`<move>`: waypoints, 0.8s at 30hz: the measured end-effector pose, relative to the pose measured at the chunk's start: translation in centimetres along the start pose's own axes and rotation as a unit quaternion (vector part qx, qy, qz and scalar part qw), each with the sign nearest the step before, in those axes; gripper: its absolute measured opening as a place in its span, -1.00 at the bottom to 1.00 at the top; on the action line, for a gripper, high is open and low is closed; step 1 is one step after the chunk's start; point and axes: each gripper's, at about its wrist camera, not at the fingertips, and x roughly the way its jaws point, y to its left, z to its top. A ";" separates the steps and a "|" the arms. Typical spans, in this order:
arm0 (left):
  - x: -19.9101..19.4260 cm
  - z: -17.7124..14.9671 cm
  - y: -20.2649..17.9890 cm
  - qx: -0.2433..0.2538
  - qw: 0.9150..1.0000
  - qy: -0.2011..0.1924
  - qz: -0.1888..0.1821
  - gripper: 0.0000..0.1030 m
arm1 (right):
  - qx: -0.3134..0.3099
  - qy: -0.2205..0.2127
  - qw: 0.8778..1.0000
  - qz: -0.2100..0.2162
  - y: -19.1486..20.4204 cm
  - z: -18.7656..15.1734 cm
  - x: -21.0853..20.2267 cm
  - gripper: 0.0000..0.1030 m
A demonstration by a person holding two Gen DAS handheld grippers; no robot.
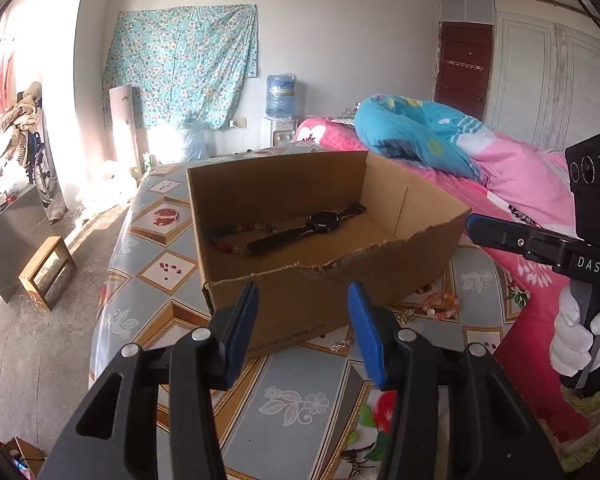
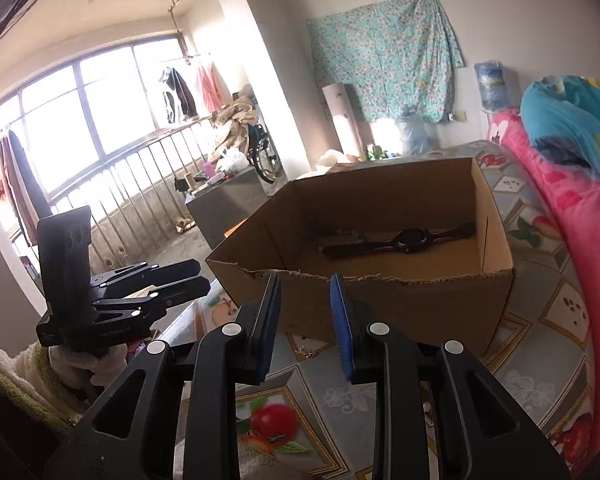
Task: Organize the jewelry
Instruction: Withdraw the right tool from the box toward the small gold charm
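Two grippers hang short of a cardboard box (image 1: 332, 264) on the patterned bedspread (image 1: 292, 404). Left gripper (image 1: 303, 330) stands partly open with nothing between its blue pads; right gripper (image 2: 305, 326) shows a narrower gap, also empty. Inside the box, at twelve o'clock from both, lie a black watch (image 1: 320, 222) and a beaded bracelet (image 1: 236, 240) touching it. Outside, at two o'clock from the left gripper, a pink bead bracelet (image 1: 440, 306) rests beside the box.
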 end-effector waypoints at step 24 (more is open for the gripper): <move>12.2 -3.9 -6.3 0.164 0.980 0.115 -0.007 -0.88 | 0.102 0.143 0.984 -0.019 -1.5 -4.2 8.5 -0.51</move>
